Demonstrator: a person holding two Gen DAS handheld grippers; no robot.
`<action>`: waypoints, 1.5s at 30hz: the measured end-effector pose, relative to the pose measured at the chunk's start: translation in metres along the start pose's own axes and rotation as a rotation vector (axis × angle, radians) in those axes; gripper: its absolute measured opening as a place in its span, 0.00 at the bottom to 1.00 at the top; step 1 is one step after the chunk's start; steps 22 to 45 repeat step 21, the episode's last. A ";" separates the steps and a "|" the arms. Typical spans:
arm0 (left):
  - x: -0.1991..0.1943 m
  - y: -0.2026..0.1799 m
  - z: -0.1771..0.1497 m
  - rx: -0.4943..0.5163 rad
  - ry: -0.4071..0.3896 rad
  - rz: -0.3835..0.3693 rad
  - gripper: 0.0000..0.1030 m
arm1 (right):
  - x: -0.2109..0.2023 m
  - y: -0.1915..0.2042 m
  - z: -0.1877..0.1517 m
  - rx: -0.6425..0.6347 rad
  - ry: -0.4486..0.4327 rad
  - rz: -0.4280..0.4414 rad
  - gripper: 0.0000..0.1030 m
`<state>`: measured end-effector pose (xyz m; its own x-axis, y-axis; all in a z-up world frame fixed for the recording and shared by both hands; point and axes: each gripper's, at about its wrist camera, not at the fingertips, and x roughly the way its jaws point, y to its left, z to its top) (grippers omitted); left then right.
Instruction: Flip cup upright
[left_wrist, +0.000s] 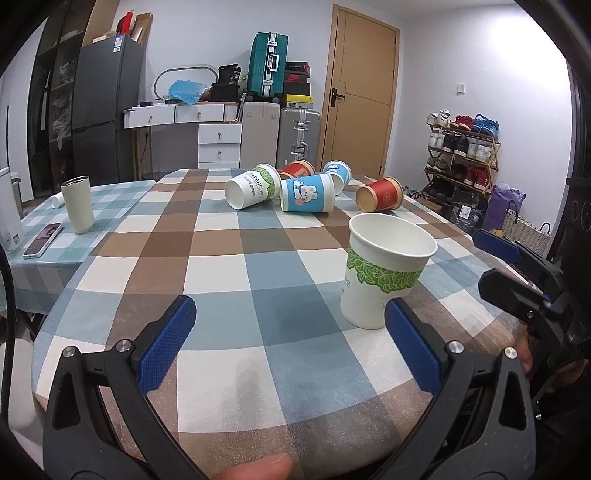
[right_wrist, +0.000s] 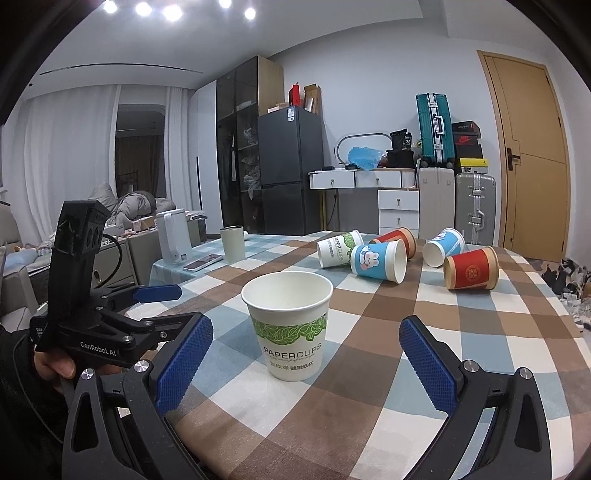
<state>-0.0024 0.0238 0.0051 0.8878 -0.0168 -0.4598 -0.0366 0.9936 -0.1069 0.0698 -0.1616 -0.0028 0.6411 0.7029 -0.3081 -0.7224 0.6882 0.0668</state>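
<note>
A white paper cup with a green leaf band (left_wrist: 384, 269) (right_wrist: 290, 323) stands upright on the checked tablecloth. My right gripper (right_wrist: 306, 354) is open around it, a blue pad on each side, not touching. My left gripper (left_wrist: 291, 332) is open and empty, just left of that cup. Several cups lie on their sides farther back: a white and green one (left_wrist: 253, 186) (right_wrist: 338, 247), a blue rabbit one (left_wrist: 308, 194) (right_wrist: 380, 260), a red one (left_wrist: 380, 195) (right_wrist: 471, 267), another blue one (left_wrist: 338, 175) (right_wrist: 441, 246) and another red one (left_wrist: 297, 170) (right_wrist: 397, 240).
A tall pale tumbler (left_wrist: 77, 203) (right_wrist: 232, 243) and a phone (left_wrist: 42, 238) (right_wrist: 203, 263) sit on the left side table. A white appliance (right_wrist: 173, 236) stands beyond them. The round table's edge (left_wrist: 48, 332) curves near on the left. The right gripper shows at the right of the left wrist view (left_wrist: 517, 273).
</note>
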 end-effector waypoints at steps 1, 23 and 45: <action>0.000 0.000 0.000 0.001 0.000 0.000 0.99 | -0.001 0.000 0.000 0.002 -0.003 -0.002 1.00; -0.001 0.002 0.002 0.005 -0.010 0.007 0.99 | 0.005 0.001 0.001 -0.001 0.008 0.006 1.00; -0.001 0.002 0.002 0.005 -0.010 0.007 0.99 | 0.005 0.001 0.001 -0.001 0.008 0.006 1.00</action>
